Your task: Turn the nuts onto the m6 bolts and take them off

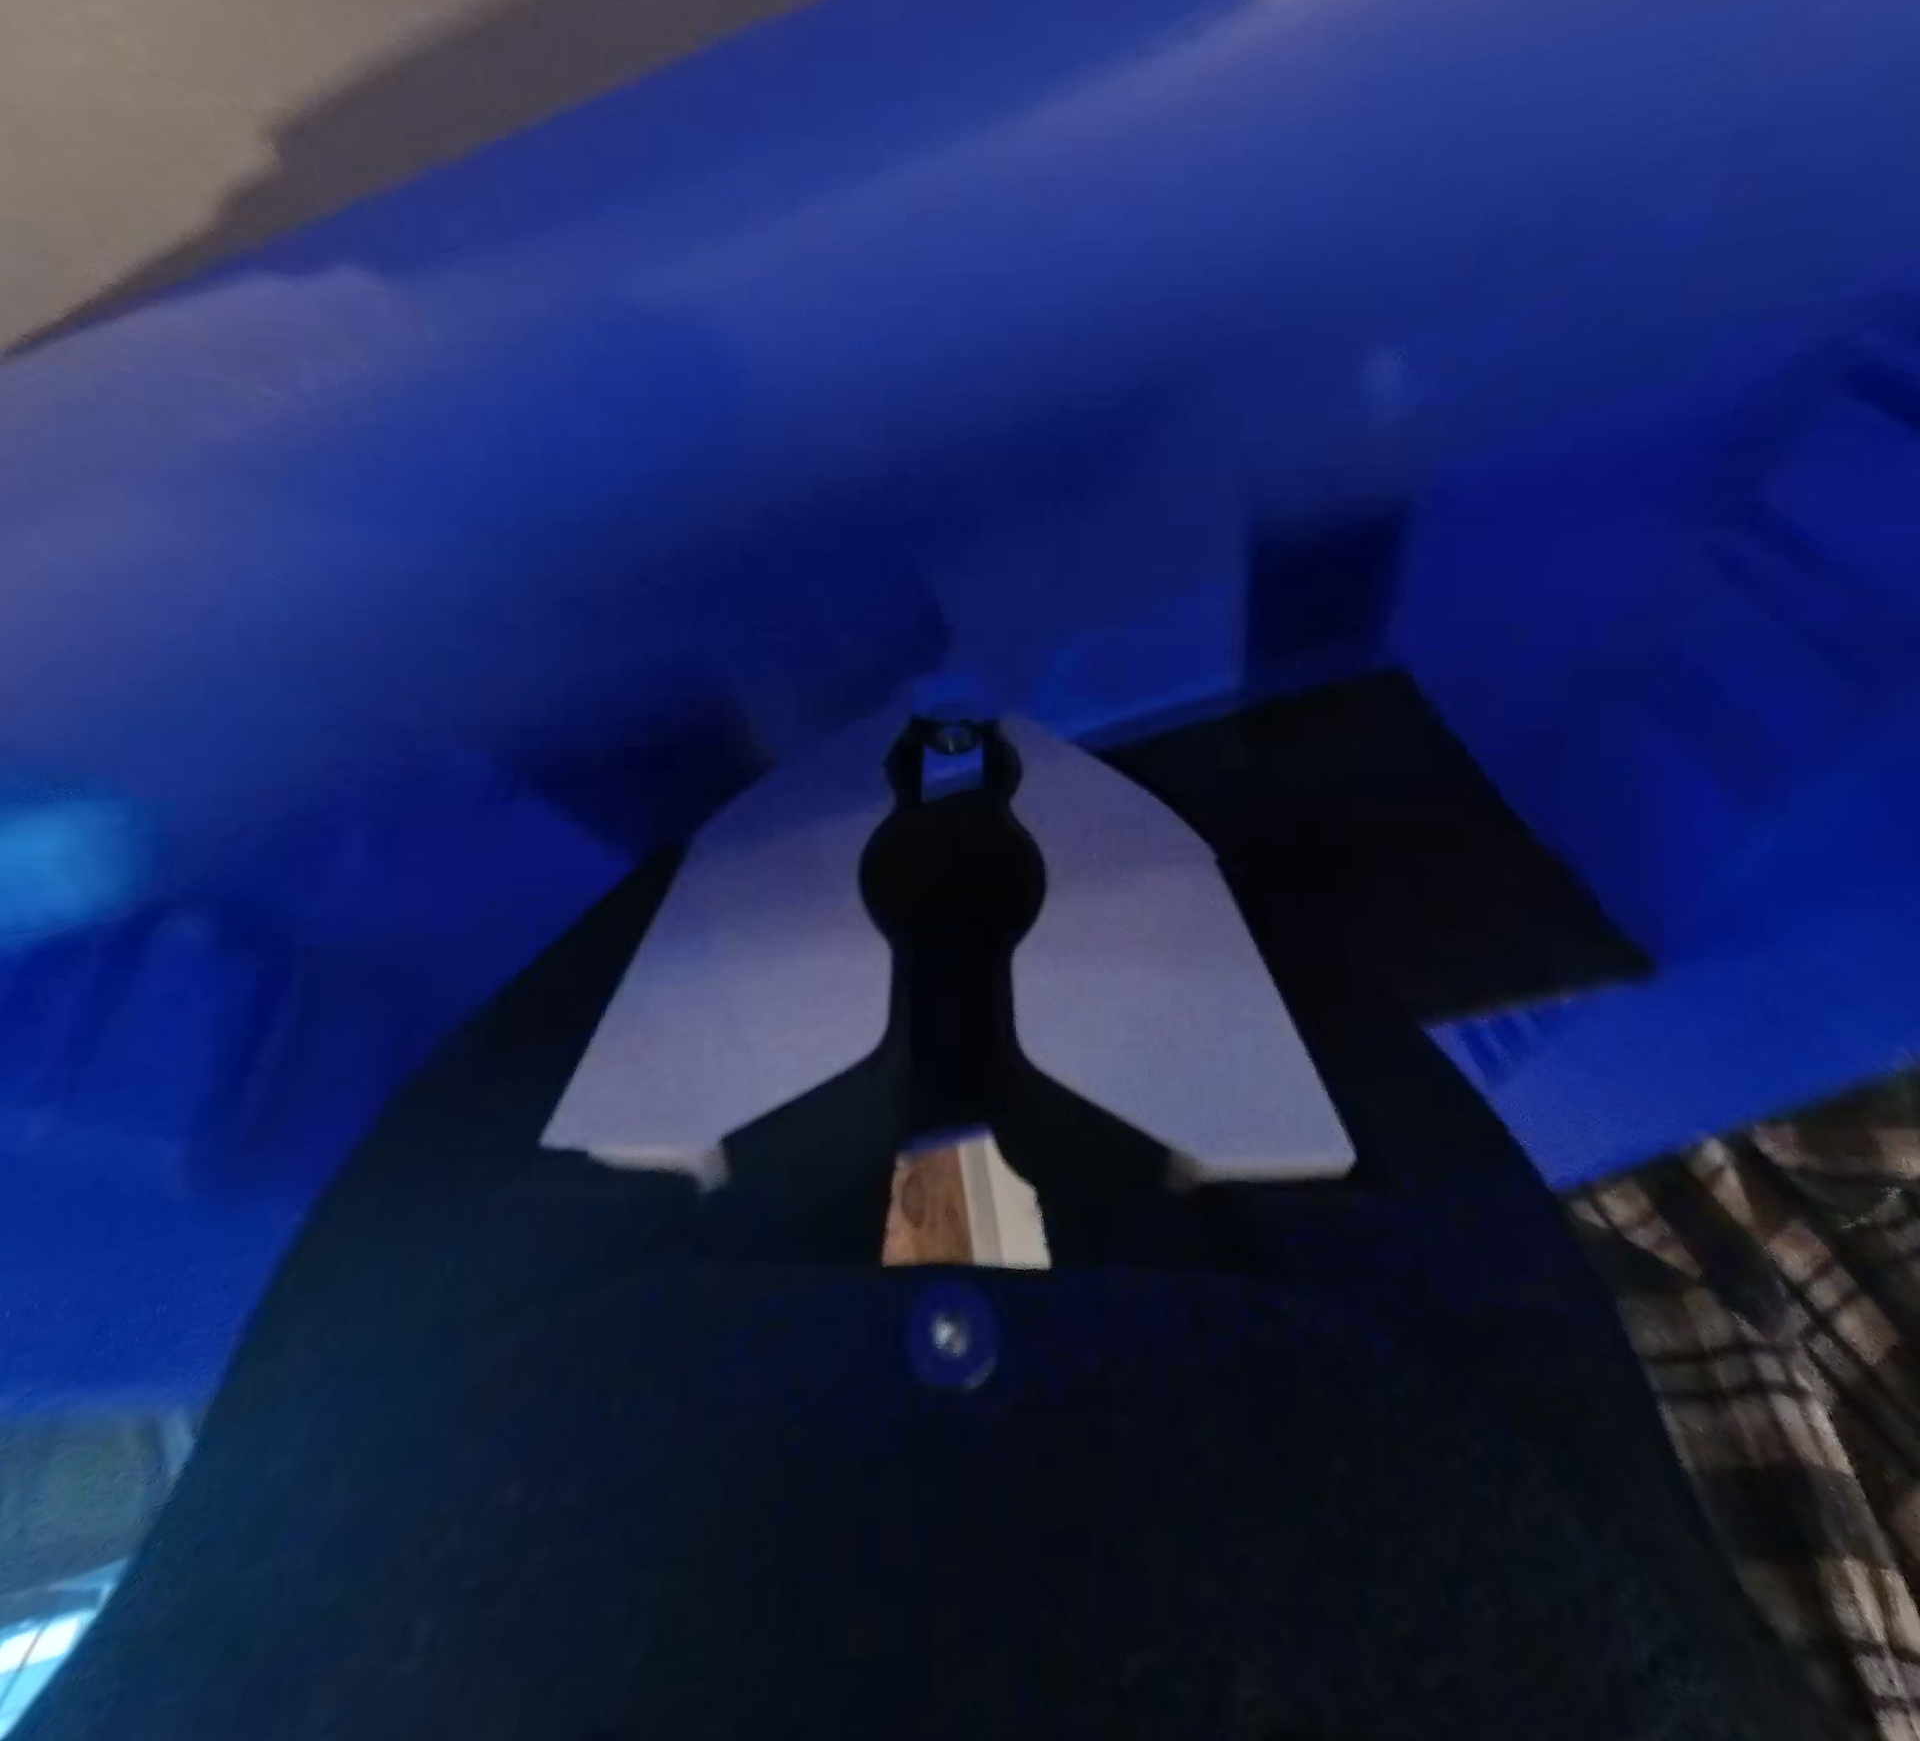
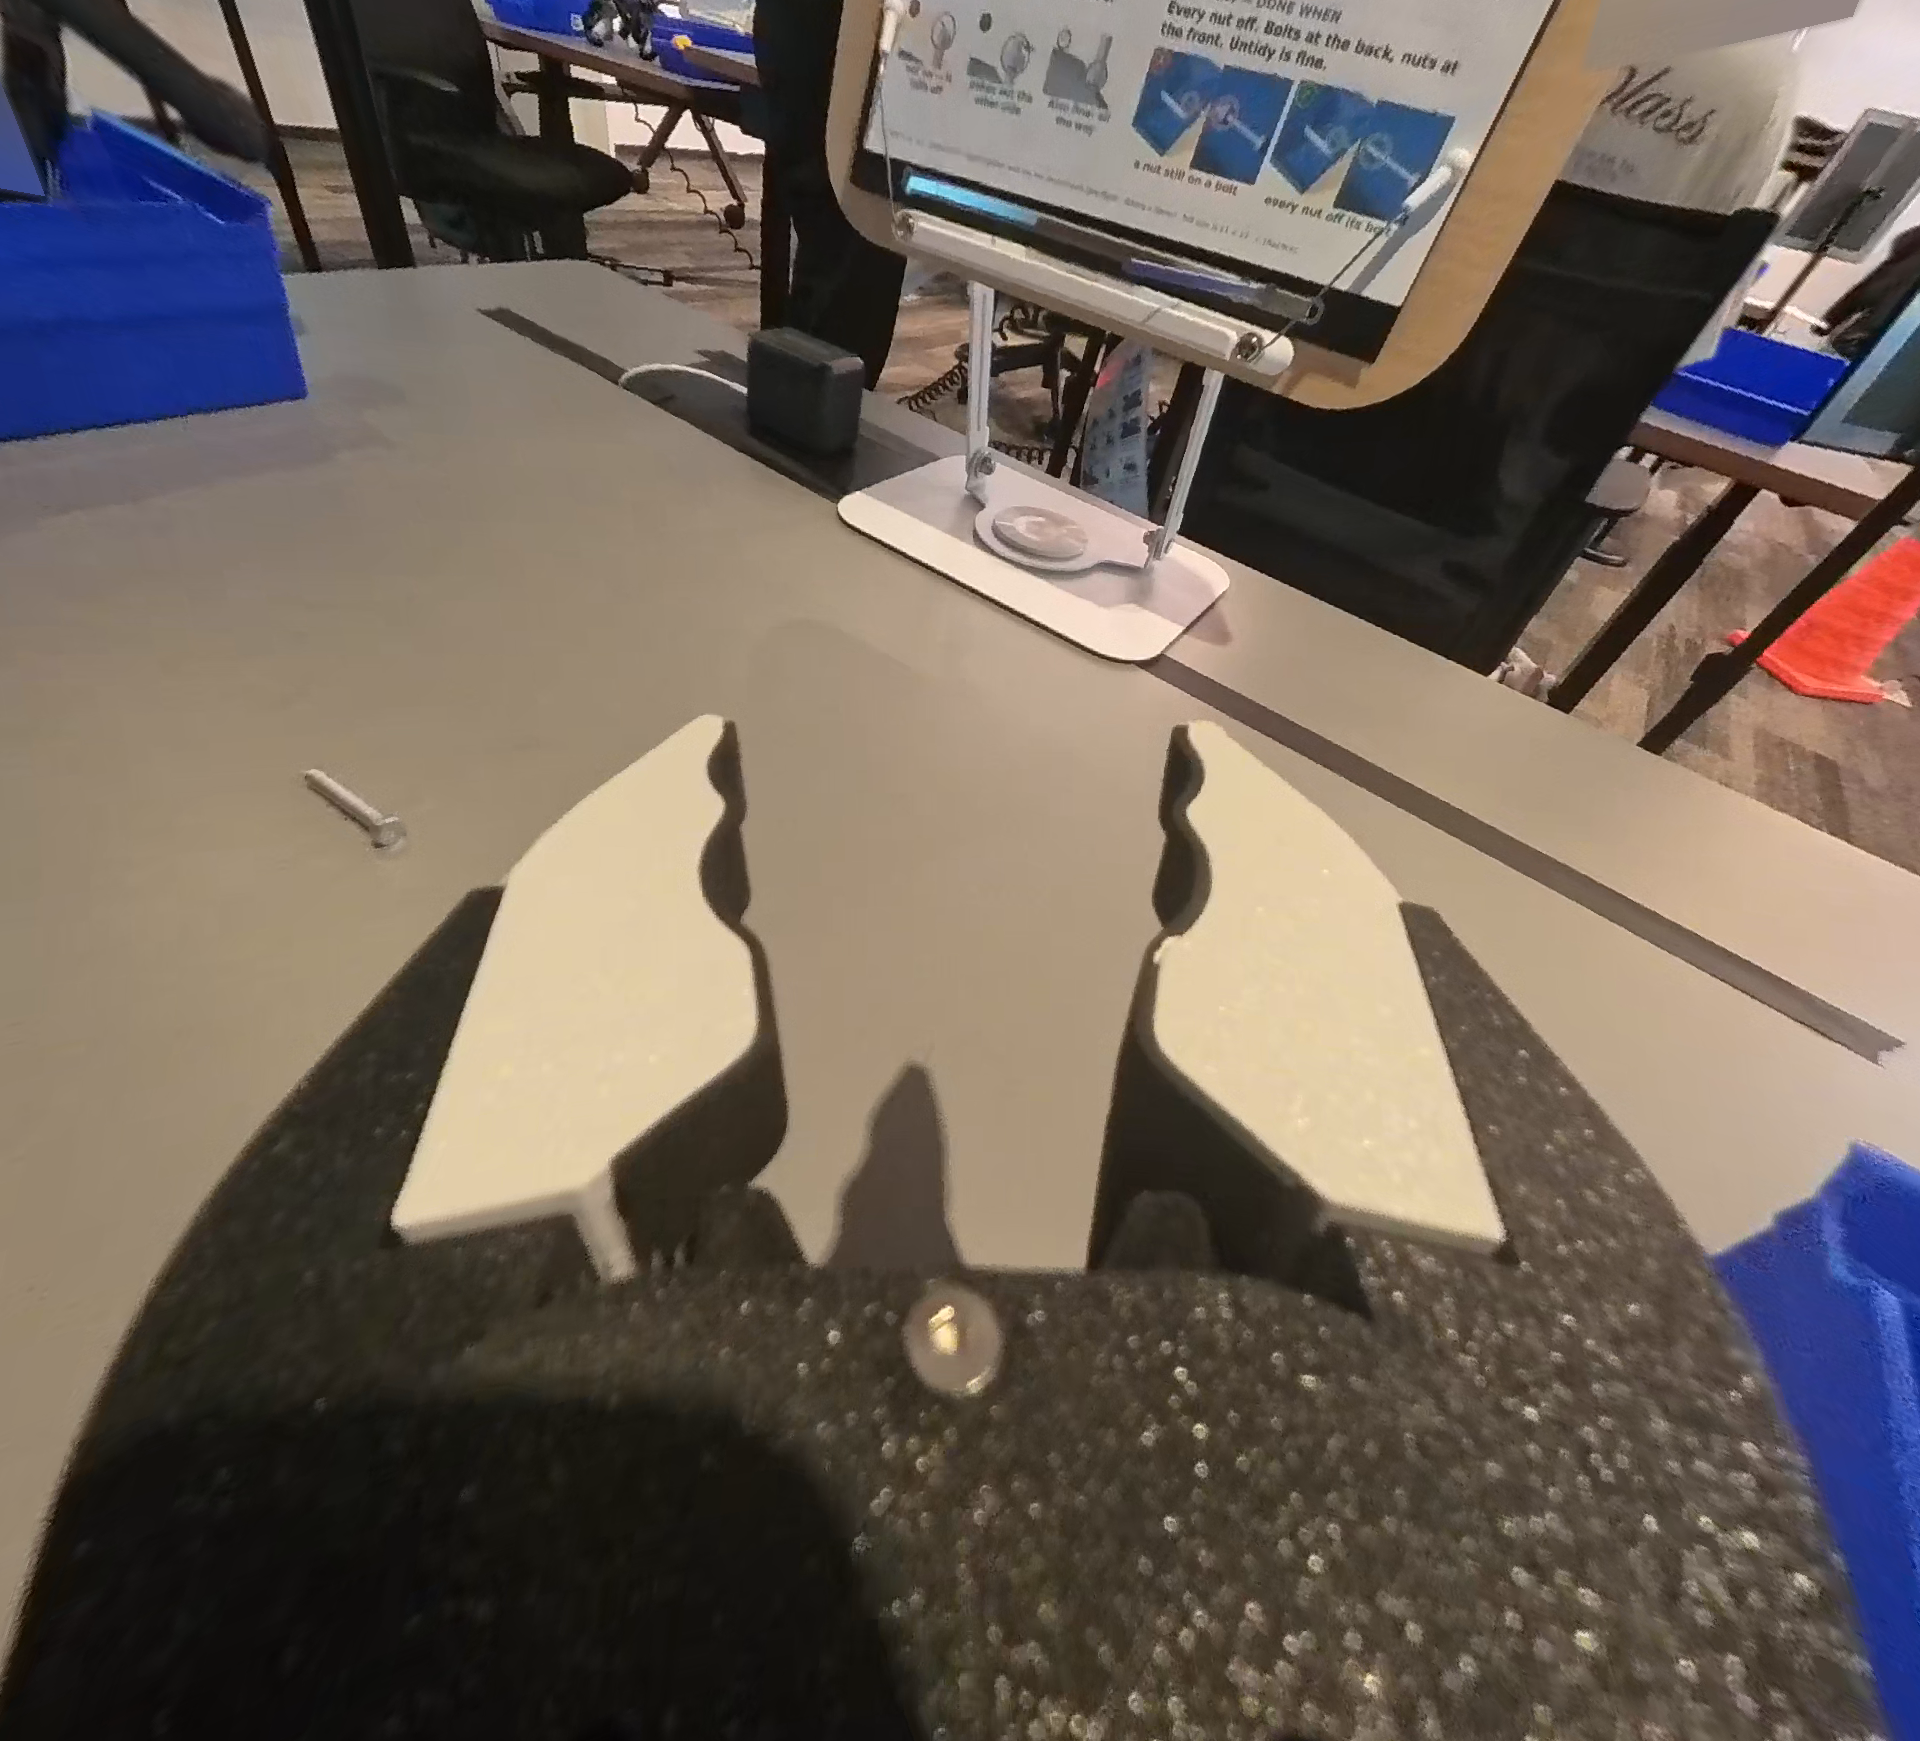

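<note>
In the left wrist view my left gripper (image 1: 951,744) is deep inside a blue bin (image 1: 935,341), and the view is blurred and dark. Its fingers (image 1: 790,943) stand almost together, with a small shiny metal nut (image 1: 953,739) pinched between the tips. In the right wrist view my right gripper (image 2: 956,746) is wide open and empty above the grey table (image 2: 520,569). A single silver bolt (image 2: 356,808) lies on the table to the left of its left finger, apart from it.
A blue bin (image 2: 135,299) stands at the table's far left, and another blue bin's corner (image 2: 1839,1328) shows at the lower right. An instruction board on a white stand (image 2: 1039,548) and a small black box (image 2: 805,392) stand at the far edge. Plaid cloth (image 1: 1766,1328) shows at the lower right. The left gripper's tips are roughly 65 cm from the right gripper's.
</note>
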A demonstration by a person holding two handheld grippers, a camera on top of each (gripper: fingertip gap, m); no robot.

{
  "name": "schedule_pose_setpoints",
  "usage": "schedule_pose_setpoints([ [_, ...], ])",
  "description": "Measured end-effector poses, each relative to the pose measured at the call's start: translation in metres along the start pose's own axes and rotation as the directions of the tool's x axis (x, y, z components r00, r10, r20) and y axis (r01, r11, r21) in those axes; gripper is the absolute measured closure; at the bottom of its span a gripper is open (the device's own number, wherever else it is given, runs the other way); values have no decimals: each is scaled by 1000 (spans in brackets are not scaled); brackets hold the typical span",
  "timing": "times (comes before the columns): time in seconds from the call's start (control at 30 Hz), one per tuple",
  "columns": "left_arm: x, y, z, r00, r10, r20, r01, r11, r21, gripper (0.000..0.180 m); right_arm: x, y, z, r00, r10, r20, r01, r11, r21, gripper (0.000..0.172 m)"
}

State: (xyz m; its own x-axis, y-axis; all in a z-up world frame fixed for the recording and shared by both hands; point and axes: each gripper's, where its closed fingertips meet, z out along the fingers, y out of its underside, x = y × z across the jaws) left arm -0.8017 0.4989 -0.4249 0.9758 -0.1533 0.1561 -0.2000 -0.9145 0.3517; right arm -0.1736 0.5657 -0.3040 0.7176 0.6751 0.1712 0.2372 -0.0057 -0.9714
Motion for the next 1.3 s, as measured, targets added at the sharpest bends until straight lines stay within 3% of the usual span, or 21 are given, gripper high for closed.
schedule_pose_setpoints([
  [0.13, 3, 7, -33, 999, 12, 45, -14, 999, 47, 169, -1, -7, -12, 1000, -6, -7, 6, 1000, 15, 95],
  [0.27, 27, 11, -88, 991, 63, 119, -82, 984, 160, 170, 0, -13, -31, 1000, -6, -26, 7, 999, 38, 96],
  [0.37, 82, 7, -122, 970, 178, 165, -215, 945, 245, 170, 0, -12, -46, 999, -3, -32, 4, 999, 43, 96],
  [0.47, 171, -3, -130, 912, 363, 190, -405, 870, 283, 170, -1, -8, -58, 1000, 9, -27, -8, 999, 37, 96],
  [0.57, 272, -20, -114, 801, 560, 212, -598, 740, 307, 170, -5, -3, -70, 1000, 17, -18, -17, 1000, 15, 95],
  [0.67, 370, -35, -69, 668, 727, 158, -732, 603, 317, 170, -12, 1, -85, 1000, 7, -14, -7, 1000, -5, 95],
  [0.8, 446, -53, 11, 541, 833, 113, -832, 511, 214, 170, -20, 10, -107, 1000, 2, -14, -3, 999, -43, 95],
  [0.93, 471, -68, 57, 496, 860, 119, -867, 481, 132, 170, -29, 17, -128, 1000, 9, -15, -10, 998, -60, 95],
  [1.3, 461, -65, 68, 485, 864, 134, -875, 479, 72, 170, -36, 36, -150, 999, 39, -32, -42, 996, -85, 95],
])
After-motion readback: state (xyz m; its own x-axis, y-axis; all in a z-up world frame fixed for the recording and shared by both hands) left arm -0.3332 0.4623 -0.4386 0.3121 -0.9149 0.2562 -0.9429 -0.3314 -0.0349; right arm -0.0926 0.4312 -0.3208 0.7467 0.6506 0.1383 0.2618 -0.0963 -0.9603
